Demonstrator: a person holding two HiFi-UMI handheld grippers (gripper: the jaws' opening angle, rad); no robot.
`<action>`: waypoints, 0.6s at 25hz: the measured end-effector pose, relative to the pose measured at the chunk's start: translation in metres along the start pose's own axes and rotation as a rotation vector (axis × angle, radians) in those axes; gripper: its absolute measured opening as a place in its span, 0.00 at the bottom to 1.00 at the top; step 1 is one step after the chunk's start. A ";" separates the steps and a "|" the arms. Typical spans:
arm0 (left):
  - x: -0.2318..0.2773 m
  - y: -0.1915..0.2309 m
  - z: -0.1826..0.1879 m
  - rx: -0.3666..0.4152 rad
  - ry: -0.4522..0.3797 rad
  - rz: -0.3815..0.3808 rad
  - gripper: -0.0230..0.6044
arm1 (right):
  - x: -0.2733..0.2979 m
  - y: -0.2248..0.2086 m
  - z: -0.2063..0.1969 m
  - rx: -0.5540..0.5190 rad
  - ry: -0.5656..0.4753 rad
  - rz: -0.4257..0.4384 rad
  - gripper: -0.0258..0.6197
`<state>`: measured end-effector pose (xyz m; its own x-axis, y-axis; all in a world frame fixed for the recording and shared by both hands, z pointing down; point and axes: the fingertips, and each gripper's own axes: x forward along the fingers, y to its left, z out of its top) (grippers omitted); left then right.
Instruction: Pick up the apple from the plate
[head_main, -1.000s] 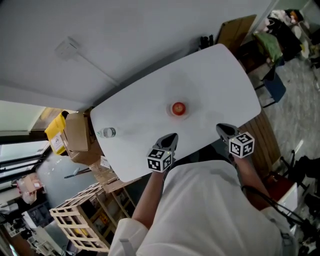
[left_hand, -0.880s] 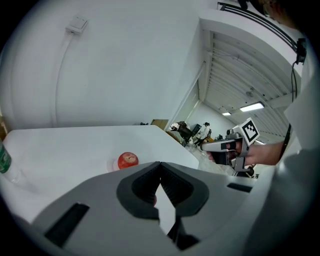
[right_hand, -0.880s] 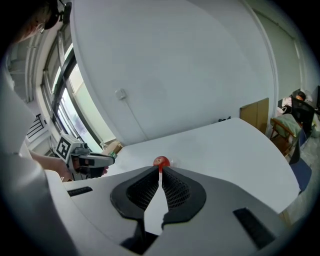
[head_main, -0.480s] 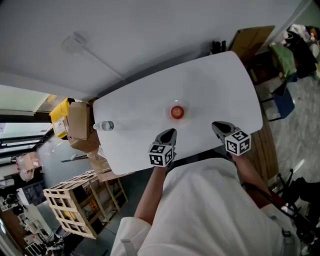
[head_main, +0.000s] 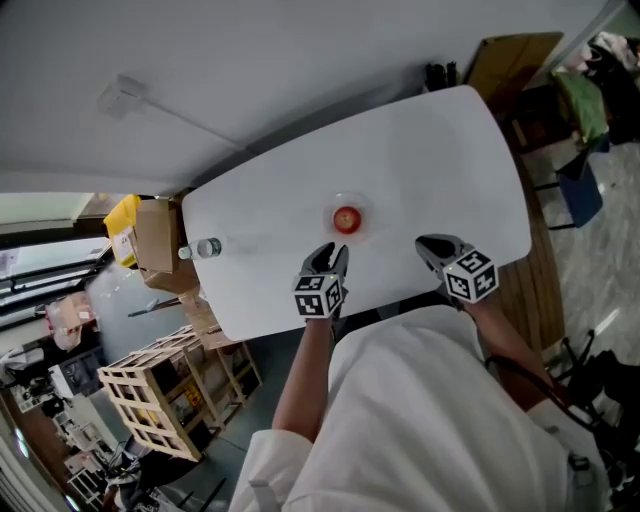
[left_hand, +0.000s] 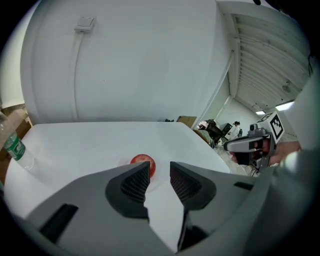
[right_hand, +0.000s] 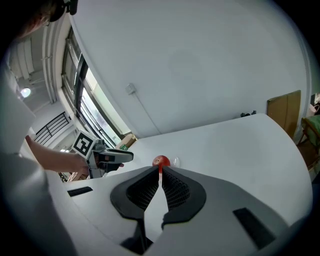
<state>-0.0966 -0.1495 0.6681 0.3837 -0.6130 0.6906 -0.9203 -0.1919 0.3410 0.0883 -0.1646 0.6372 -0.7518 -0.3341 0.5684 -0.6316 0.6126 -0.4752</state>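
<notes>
Opening short of the apple (left_hand: 144, 162), the empty left gripper (left_hand: 160, 172) must be widened further; the right gripper (right_hand: 160, 175) is closed, empty.

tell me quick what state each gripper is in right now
Left gripper: jaws opening, nothing between them, short of the apple.
Right gripper: jaws shut, empty.

approach: table (head_main: 430, 170) bare on near side of apple (head_main: 346, 219) | obstacle: bottle (head_main: 205, 248) well apart, at table's left end
</notes>
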 end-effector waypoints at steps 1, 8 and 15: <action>0.005 0.002 0.000 -0.002 0.006 0.010 0.25 | 0.001 -0.003 -0.002 -0.007 0.011 0.005 0.11; 0.039 0.013 -0.005 0.003 0.054 0.051 0.36 | 0.007 -0.019 -0.001 -0.022 0.055 0.030 0.11; 0.067 0.023 -0.016 0.039 0.113 0.088 0.45 | 0.009 -0.026 -0.004 -0.019 0.081 0.045 0.11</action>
<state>-0.0904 -0.1830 0.7327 0.3057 -0.5392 0.7848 -0.9521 -0.1722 0.2526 0.0993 -0.1810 0.6571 -0.7609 -0.2475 0.5998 -0.5933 0.6397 -0.4886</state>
